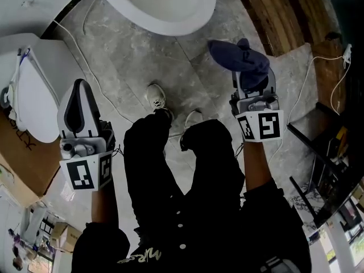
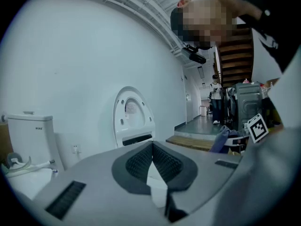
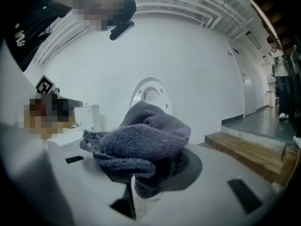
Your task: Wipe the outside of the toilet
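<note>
A white toilet bowl lies at the top of the head view, ahead of both grippers and apart from them. In the gripper views the same toilet shows its lid raised against the white wall. My right gripper is shut on a dark blue-grey knitted cloth, which bunches over the jaws and hides their tips. My left gripper is held lower on the left, its ribbed pads pressed together with nothing between them.
A second white toilet with a tank stands at the left. White cables run over the grey stone floor. A wooden step is at the upper right, a black rack at the right, and cardboard at the left.
</note>
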A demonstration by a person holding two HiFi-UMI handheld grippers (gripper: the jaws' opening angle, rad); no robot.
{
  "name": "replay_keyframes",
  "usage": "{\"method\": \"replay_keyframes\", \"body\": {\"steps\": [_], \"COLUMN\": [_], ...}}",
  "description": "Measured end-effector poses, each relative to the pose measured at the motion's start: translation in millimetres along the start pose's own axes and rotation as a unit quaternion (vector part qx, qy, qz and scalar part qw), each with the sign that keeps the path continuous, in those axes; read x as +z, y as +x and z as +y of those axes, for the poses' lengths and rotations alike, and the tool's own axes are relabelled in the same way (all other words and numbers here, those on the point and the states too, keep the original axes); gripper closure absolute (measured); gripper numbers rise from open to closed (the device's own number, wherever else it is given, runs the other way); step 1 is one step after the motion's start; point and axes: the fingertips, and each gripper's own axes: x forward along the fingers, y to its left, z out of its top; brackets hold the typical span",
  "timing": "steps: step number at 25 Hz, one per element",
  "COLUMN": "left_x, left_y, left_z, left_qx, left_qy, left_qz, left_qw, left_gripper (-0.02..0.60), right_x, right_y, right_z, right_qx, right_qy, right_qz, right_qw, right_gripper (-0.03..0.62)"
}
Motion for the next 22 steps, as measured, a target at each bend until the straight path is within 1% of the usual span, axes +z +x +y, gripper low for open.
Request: {"method": "replay_keyframes", "body": {"steps": [6,9,15,19,22], "left_x": [-32.2,-46.6,-70.9,-88.1,-100.7], "left_y": [16.2,24.5,37.2,44.2,50.1], "left_z": [0.3,1.4,11.0,16.9,20.3], "left_qx": [-0.010,-0.014,-0.008,-0.009,-0.010], "left_qy": [0.002,0.009,0.010,0.014,0.016], "left_qz": [-0.007,-0.014,-0.029,-0.034,-0.039], "left_qw": [0.9999,0.9998,0.9995,0.9993,0.9991], "left_gripper": [0.571,0.571,0.571,0.571,0.571], "right_x": [-36.4,-56.5,-92.3,-113.3,-132.1], "right_y": [14.9,25.0,43.4,53.1,62.8], "right_z": [-1.2,-0.3,3.8,8.4,11.4], "right_qx": [0.011,0.016,0.030,0.049,0.062], "right_qy": [-0.010,-0.012,-0.027,-0.017,-0.029], "right_qz": [0.002,0.004,0.013,0.016,0.028], "right_qw": [1.000,1.000,0.999,0.999,0.997], "right_gripper": [0.476,0.476,0.477,0.477,0.477]}}
